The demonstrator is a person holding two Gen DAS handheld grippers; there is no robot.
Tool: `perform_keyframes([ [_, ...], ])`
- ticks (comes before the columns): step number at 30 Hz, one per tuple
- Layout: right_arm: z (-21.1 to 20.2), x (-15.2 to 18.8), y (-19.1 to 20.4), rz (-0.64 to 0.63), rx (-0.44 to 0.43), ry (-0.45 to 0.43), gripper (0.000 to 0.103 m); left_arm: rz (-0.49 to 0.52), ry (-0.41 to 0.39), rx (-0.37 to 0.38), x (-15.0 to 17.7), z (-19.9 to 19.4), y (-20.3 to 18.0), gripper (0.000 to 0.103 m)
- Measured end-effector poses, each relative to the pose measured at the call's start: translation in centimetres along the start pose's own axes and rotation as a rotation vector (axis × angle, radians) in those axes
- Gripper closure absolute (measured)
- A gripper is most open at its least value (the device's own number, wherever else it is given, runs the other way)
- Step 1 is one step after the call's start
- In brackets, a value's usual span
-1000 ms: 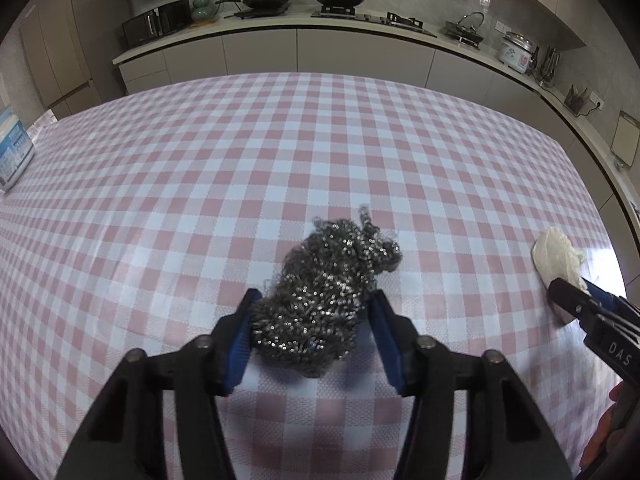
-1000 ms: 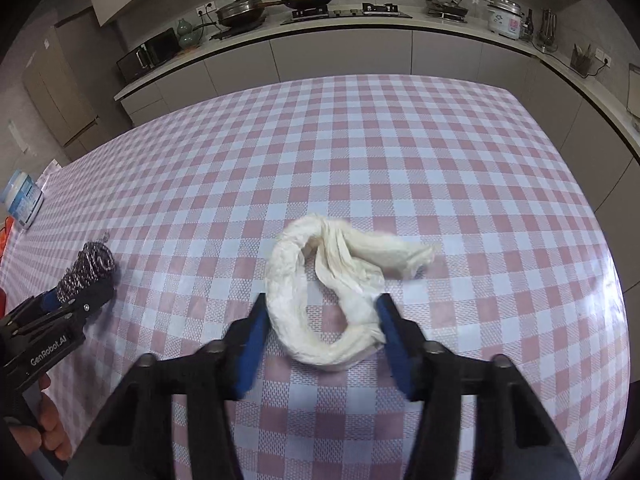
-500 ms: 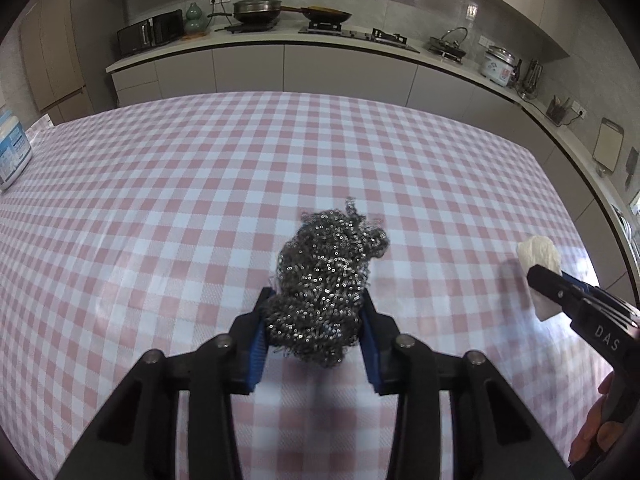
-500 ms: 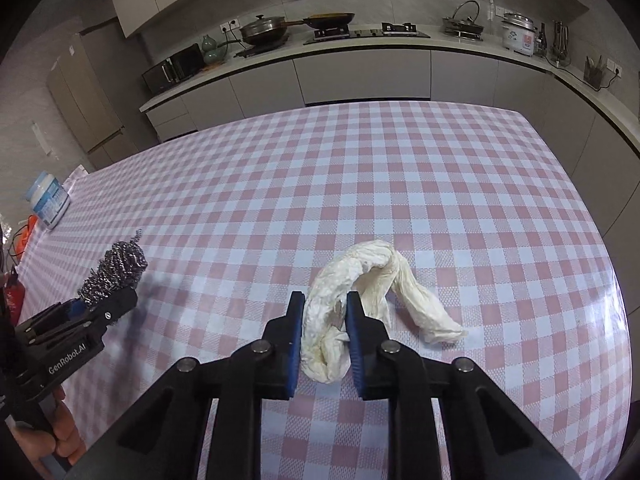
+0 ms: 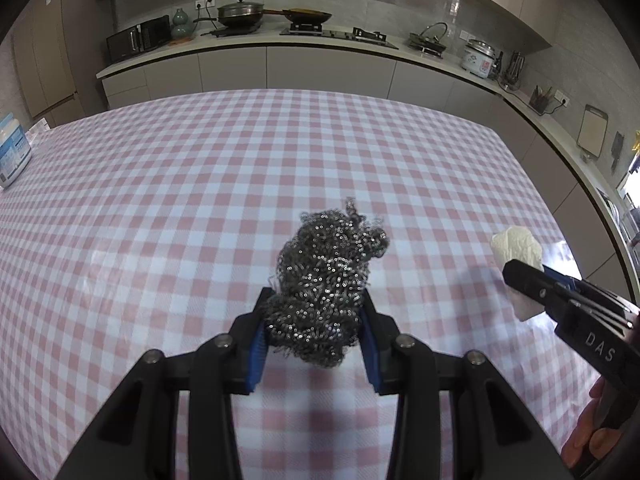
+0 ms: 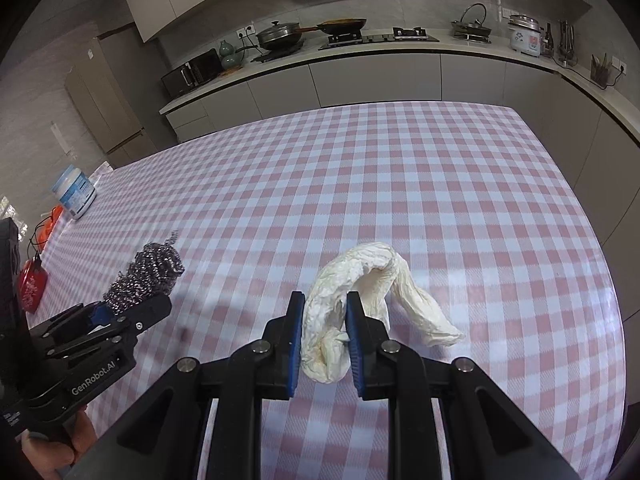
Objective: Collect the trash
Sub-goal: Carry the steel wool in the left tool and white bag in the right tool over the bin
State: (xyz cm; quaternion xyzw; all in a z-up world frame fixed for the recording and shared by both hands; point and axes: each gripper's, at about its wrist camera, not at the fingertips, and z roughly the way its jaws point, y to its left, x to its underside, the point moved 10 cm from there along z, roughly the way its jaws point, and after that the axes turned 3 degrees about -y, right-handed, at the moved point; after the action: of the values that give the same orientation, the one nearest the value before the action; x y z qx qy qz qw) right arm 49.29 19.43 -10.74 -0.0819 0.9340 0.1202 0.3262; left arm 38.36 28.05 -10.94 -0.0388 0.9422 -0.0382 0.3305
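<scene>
My left gripper (image 5: 314,326) is shut on a grey steel-wool scourer (image 5: 326,276) and holds it above the pink checked tablecloth (image 5: 200,200). My right gripper (image 6: 325,328) is shut on a crumpled white paper towel (image 6: 372,276); the towel's loose end hangs to the right over the cloth. The right wrist view shows the left gripper (image 6: 132,312) with the scourer (image 6: 146,276) at the left. The left wrist view shows the right gripper (image 5: 532,284) with the towel (image 5: 516,246) at the right.
A white and blue tub (image 6: 74,192) stands at the table's far left edge, also seen in the left wrist view (image 5: 12,156). Red and orange items (image 6: 34,280) lie at the left edge. A kitchen counter (image 6: 360,56) with pots runs behind the table.
Both grippers closed, the left on the scourer and the right on the paper towel, and both have lifted their loads off the tablecloth.
</scene>
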Motion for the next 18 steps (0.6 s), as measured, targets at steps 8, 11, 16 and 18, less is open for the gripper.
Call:
perform_keyframes([
  [8,-3.7,3.0,-1.6,-0.017,-0.023,0.005,0.081,0.015,-0.003,0.02,2.2,-1.8,-3.7,0.062],
  [11,-5.0,4.0,-2.4,-0.022,-0.034,0.008,0.081,0.012,-0.001,0.023,3.0,-2.3,-4.9,0.062],
  [16,-7.0,5.4,-3.7,-0.03,-0.048,0.008,0.081,0.012,0.0,0.021,4.3,-3.1,-7.0,0.062],
  [18,-7.8,6.0,-4.3,-0.032,-0.052,0.006,0.081,0.011,-0.001,0.019,4.8,-3.4,-7.9,0.062],
])
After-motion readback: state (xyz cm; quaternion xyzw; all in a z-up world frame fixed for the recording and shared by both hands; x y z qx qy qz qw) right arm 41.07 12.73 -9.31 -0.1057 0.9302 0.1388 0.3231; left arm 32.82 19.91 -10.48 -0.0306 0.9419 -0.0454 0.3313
